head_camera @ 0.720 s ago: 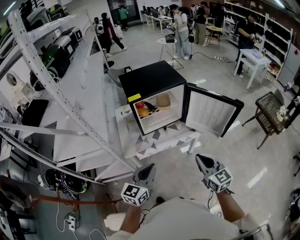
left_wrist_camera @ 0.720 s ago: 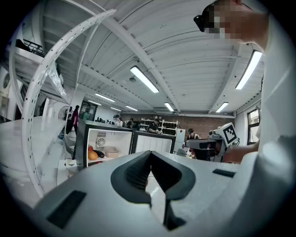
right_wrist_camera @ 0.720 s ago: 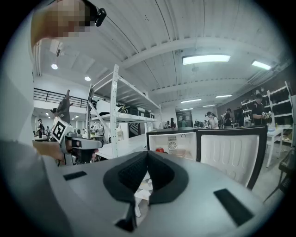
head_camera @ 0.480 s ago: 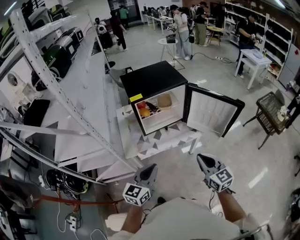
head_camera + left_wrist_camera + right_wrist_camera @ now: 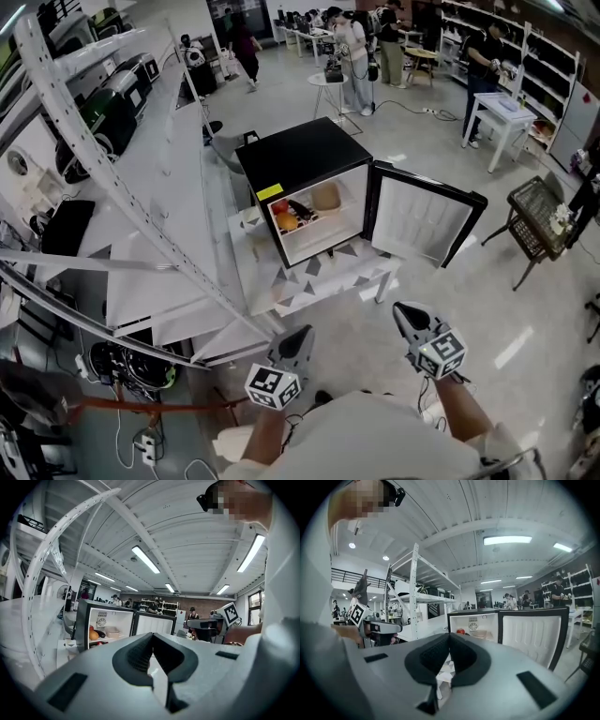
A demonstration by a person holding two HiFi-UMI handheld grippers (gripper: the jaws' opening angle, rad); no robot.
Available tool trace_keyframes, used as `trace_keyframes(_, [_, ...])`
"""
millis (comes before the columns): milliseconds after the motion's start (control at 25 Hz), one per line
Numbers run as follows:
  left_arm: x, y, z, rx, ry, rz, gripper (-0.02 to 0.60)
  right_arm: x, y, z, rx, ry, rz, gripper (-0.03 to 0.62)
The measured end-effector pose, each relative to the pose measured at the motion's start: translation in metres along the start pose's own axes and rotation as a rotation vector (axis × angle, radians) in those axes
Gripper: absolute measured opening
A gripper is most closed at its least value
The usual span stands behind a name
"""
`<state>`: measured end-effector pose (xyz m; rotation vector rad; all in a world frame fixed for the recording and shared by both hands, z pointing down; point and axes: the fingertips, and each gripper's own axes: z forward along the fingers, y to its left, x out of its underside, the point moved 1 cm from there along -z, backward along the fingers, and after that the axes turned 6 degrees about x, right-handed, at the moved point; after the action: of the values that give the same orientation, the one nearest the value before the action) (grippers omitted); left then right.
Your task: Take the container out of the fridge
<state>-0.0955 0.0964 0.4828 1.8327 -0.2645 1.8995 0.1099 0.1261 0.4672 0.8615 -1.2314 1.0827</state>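
Observation:
A small black fridge (image 5: 300,164) stands on a low table, its door (image 5: 422,217) swung open to the right. On its upper shelf sits a beige container (image 5: 325,198), with red and orange fruit (image 5: 284,221) and a dark vegetable to its left. My left gripper (image 5: 298,335) and right gripper (image 5: 401,311) hang well short of the fridge, both shut and empty. The left gripper view shows the fridge (image 5: 101,630) far beyond the left gripper (image 5: 152,637). In the right gripper view the container (image 5: 481,633) lies beyond the right gripper (image 5: 450,637).
The low table (image 5: 319,281) has a grey triangle pattern. White metal shelving (image 5: 141,187) runs along the left, with cables on the floor under it. A wire basket stand (image 5: 539,225) is at the right. Several people (image 5: 356,56) and a white table (image 5: 502,112) are at the back.
Both grippers and the fridge keep their places. The head view has shifted slightly, and a person at the back left has walked farther away.

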Motion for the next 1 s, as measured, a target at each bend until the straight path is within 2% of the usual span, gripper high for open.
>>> trace_keyframes(360, [0.009,0.019,-0.014,0.015,0.022,-0.023,0.005,0.018,0.020,0.016,0.046,0.059,0.013,0.006])
trace_keyframes(1000, [0.016,0.053,-0.027,0.099,0.022,-0.052,0.005,0.027,0.038,0.021,0.166,0.070,0.016,0.006])
